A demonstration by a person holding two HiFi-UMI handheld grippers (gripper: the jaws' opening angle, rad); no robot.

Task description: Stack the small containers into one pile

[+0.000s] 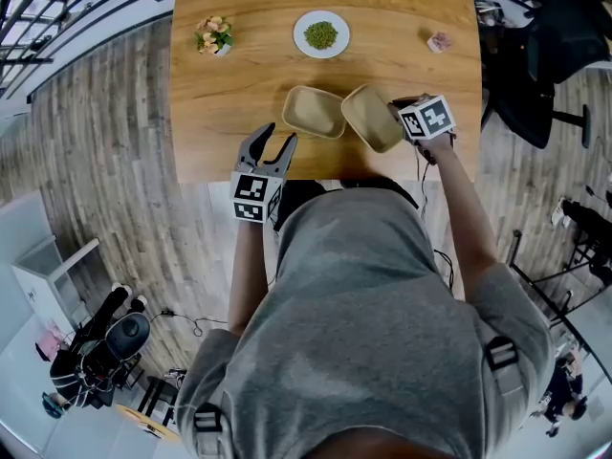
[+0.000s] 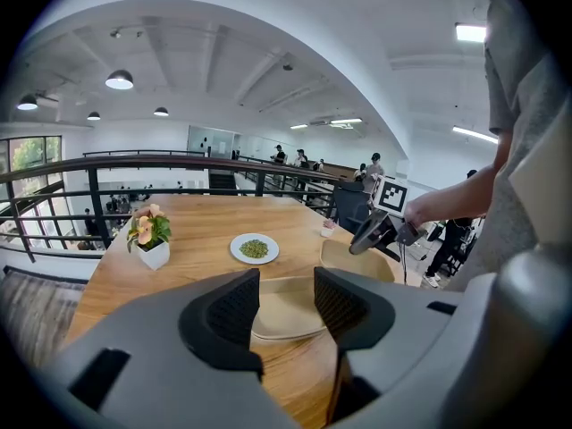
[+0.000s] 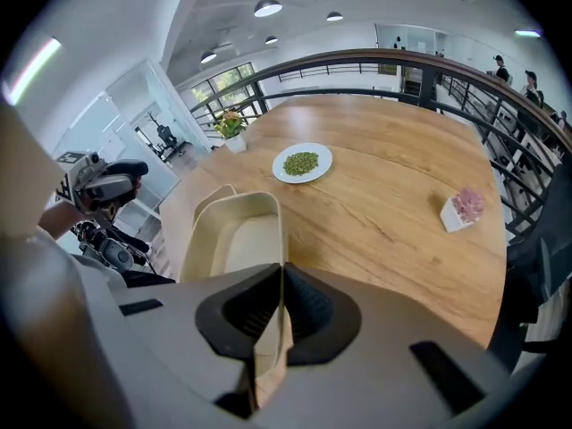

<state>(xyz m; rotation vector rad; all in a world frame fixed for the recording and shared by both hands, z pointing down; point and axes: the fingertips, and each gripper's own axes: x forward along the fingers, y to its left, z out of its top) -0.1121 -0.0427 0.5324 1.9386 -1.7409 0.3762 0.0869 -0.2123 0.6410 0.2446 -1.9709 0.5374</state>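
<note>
Two small beige containers sit near the front edge of the wooden table (image 1: 239, 84). The left container (image 1: 314, 111) lies flat. Beside it, the right container (image 1: 373, 116) is tilted, its left rim next to the left container. My right gripper (image 1: 397, 113) is shut on the right container's rim; the right gripper view shows the thin wall (image 3: 237, 239) pinched between the pads (image 3: 308, 307). My left gripper (image 1: 273, 149) stands open at the table's front edge, short of the flat container (image 2: 284, 318), with nothing between its fingers (image 2: 234, 309).
Farther back on the table are a white plate of green bits (image 1: 321, 34), a small flower pot (image 1: 214, 36) at the left and a small pink thing (image 1: 440, 41) at the right. A black chair (image 1: 555, 46) stands right of the table. Railings run behind.
</note>
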